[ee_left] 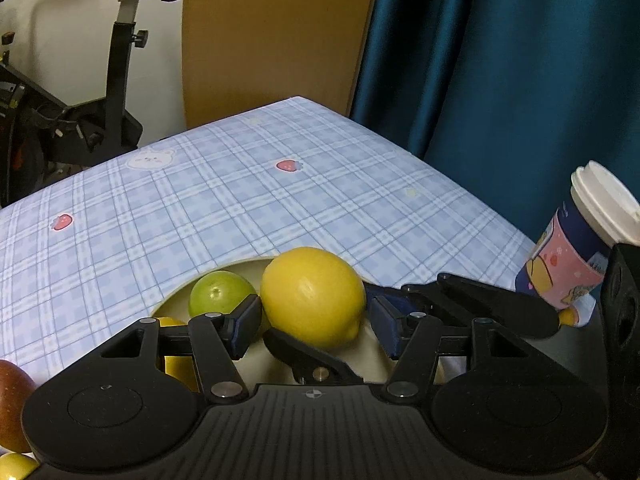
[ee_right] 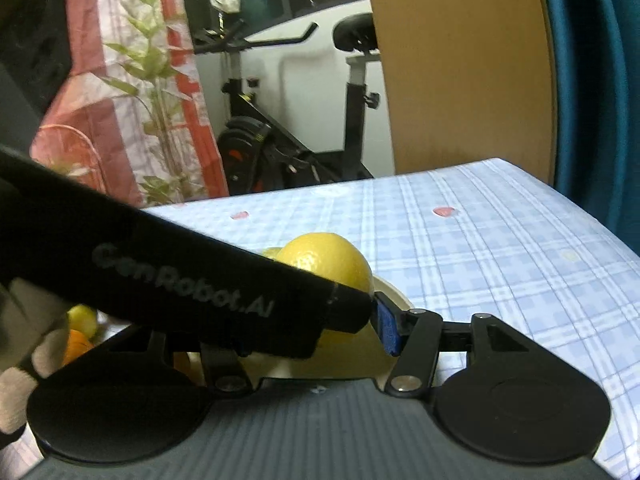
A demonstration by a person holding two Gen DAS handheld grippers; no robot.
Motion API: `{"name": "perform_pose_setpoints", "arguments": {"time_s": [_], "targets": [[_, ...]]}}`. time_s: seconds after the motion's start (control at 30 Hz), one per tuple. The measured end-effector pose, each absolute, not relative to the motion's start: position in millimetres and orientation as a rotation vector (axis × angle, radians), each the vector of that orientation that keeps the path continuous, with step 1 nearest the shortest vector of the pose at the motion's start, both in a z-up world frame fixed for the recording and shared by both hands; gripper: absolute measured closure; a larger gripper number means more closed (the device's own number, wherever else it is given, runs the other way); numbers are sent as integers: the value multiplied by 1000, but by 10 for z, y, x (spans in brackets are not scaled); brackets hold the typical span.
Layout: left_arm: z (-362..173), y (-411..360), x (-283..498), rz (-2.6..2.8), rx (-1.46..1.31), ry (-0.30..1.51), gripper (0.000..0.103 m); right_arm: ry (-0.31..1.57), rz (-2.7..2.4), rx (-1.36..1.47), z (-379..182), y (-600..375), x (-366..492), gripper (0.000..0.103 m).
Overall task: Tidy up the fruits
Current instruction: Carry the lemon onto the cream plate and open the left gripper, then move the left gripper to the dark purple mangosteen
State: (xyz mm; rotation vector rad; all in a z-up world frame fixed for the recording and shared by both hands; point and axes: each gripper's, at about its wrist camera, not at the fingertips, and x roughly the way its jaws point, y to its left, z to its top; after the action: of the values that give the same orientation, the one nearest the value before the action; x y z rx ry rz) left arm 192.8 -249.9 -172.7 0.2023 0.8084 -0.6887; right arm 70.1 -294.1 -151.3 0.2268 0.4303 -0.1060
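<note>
A yellow lemon [ee_left: 314, 296] hangs just over a cream plate [ee_left: 248, 268] on the blue plaid tablecloth. My left gripper [ee_left: 314, 320] is shut on the lemon from left and right. The right gripper's black fingers [ee_left: 480, 300] cross in from the right and close on the same lemon front to back. In the right wrist view the lemon [ee_right: 328, 264] sits in my right gripper [ee_right: 320, 336]; its left finger is hidden behind the left gripper's black body [ee_right: 200, 292]. A green lime [ee_left: 222, 294] and a yellow fruit [ee_left: 176, 360] lie in the plate.
A red apple [ee_left: 12, 404] and a yellow-green fruit [ee_left: 16, 466] lie at the near left. A lidded paper cup [ee_left: 580, 248] stands at the table's right edge. An orange [ee_right: 76, 346] and a gloved hand [ee_right: 24, 360] show at left. An exercise bike [ee_right: 280, 152] and blue curtain [ee_left: 500, 80] stand beyond.
</note>
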Motion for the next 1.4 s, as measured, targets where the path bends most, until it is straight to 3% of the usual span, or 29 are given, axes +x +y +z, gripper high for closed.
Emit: {"name": "perform_pose_setpoints", "arguments": {"time_s": [0.37, 0.5, 0.6, 1.07, 1.4], "targets": [[-1677, -2399, 1858, -675, 182, 787, 43, 449, -166, 208, -1532, -2921, 712, 43], [-1552, -2272, 1795, -670, 160, 760, 43, 382, -174, 223, -1501, -2935, 613, 33], [-1440, -2138, 1749, -674, 130, 740, 43, 336, -181, 230, -1472, -2941, 516, 33], [-739, -602, 1641, -506, 43, 644, 43, 233, -120, 281, -1247, -2666, 274, 32], [-997, 234, 1584, -403, -65, 707, 42, 280, 72, 214, -1132, -1968, 541, 32]]}}
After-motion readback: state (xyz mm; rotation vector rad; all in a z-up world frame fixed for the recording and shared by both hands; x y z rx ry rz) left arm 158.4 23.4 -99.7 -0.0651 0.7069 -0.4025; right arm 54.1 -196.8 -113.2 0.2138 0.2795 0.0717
